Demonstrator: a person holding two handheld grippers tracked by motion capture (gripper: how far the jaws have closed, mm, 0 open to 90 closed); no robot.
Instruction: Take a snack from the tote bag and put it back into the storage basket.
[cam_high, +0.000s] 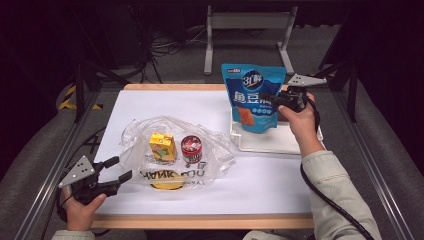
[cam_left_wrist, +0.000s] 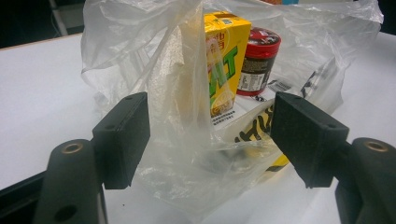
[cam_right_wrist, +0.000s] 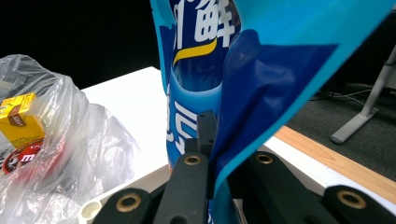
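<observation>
- Over the white tray (cam_high: 280, 145) at the table's right side, the right gripper (cam_high: 274, 98) is holding a blue foil snack pouch (cam_high: 252, 95) upright, lifted above the tray.
- Right gripper view: the jaws are standing together, pinching the pouch's side edge (cam_right_wrist: 219, 154); the film is creasing where they bite.
- Left gripper (cam_high: 119, 169) is waiting at the near left of the white table (cam_high: 260, 185), jaws spread wide, holding nothing.
- Left gripper view: the crumpled wall of a clear plastic carrier bag (cam_left_wrist: 187, 140) is sitting between the spread jaws; contact with either pad cannot be told.
- Inside the bag, a yellow drink carton (cam_high: 162, 146) and a red-lidded dark jar (cam_high: 191, 148) are standing side by side, upright.
- Judgement on step: the pouch looks bound for the bag, with the left gripper placed to take the bag's rim.
- Handling, pouch: likely light, soft and slick; a pinch at the edge seam lets it swing and twist, so the flat sealed border is the better hold than the puffed middle.
- Handling, bag: thin, limp, slippery film; a bunched fold near the mouth should hold best, and a hard tug may tip the carton or jar.
</observation>
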